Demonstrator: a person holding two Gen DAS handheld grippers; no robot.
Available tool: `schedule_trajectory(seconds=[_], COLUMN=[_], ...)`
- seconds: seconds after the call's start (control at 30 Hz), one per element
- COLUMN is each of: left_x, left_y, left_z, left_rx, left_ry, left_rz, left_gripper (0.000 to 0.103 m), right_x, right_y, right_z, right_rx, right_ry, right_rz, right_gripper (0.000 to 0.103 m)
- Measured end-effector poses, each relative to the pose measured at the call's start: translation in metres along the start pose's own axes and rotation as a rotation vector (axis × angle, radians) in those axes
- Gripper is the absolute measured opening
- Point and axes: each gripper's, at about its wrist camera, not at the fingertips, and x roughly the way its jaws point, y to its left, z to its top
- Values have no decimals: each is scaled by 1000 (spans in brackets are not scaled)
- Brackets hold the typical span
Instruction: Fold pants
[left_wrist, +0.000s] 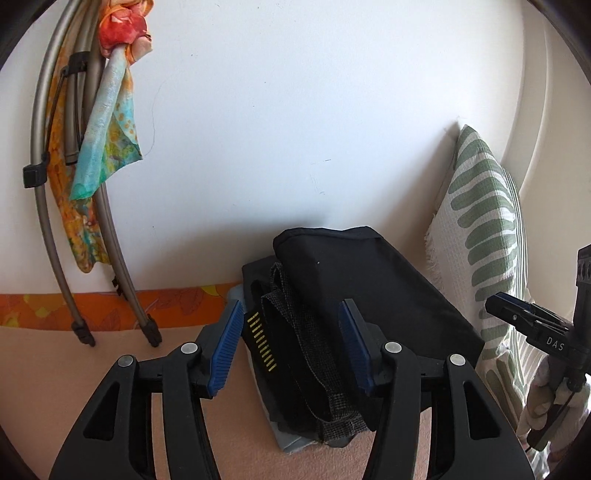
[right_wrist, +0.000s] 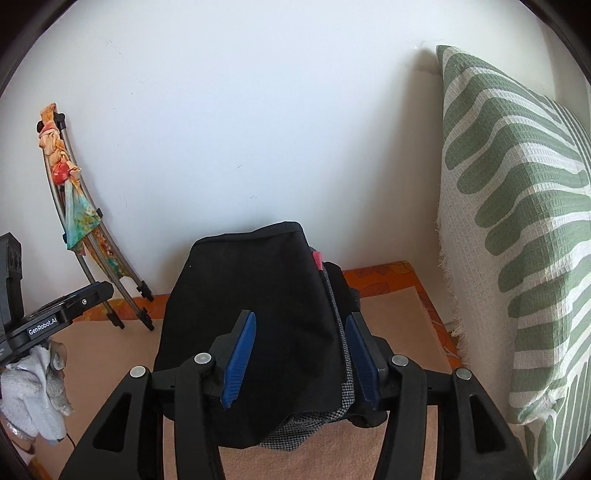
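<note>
A stack of folded dark pants (left_wrist: 369, 295) lies on a tan mat against the white wall; the top pair is black, and grey checked fabric (left_wrist: 317, 354) shows in the layers below. It also shows in the right wrist view (right_wrist: 258, 314). My left gripper (left_wrist: 291, 343) is open, its blue pads either side of the stack's left edge, holding nothing. My right gripper (right_wrist: 301, 358) is open above the stack's near right part, empty. The right gripper also shows at the edge of the left wrist view (left_wrist: 532, 317).
A green-and-white leaf-patterned pillow (right_wrist: 517, 221) stands against the wall right of the stack. Folded grey metal poles with a colourful scarf (left_wrist: 103, 129) lean on the wall at left. An orange patterned sheet edge (left_wrist: 110, 306) runs along the wall.
</note>
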Motion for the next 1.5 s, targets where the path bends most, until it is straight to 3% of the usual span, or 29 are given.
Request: schedule_trajectory(seconds=[0.3,0.6,0.7,0.83,1.1,1.5], left_x=[-83,-151,-171,-198,-232,-232], left_y=[-23,-37,-41,-38,-31,-15], left_z=[-31,-78,-95,-116,-144,-171], left_rx=[43,67,95,96,104,108], left_ry=[-31,-25,-20,-30,-49,-32], left_rz=[-49,-70,-56,-41,-18,31], left_gripper=[62,68,68,77,77,77], right_x=[-80,-150,-170,-192,-217,-207], right_y=[52,87,99,119,156,168], right_z=[-42,-87,-99,-113,-144,-176], right_rx=[-35,-40,-35,-51,-75,-60], right_ry=[-50,-109,-135,-162,-216,-213], right_rz=[-29,-118,-121,-141,-149,-152], right_gripper=[75,102,102,103,103,103])
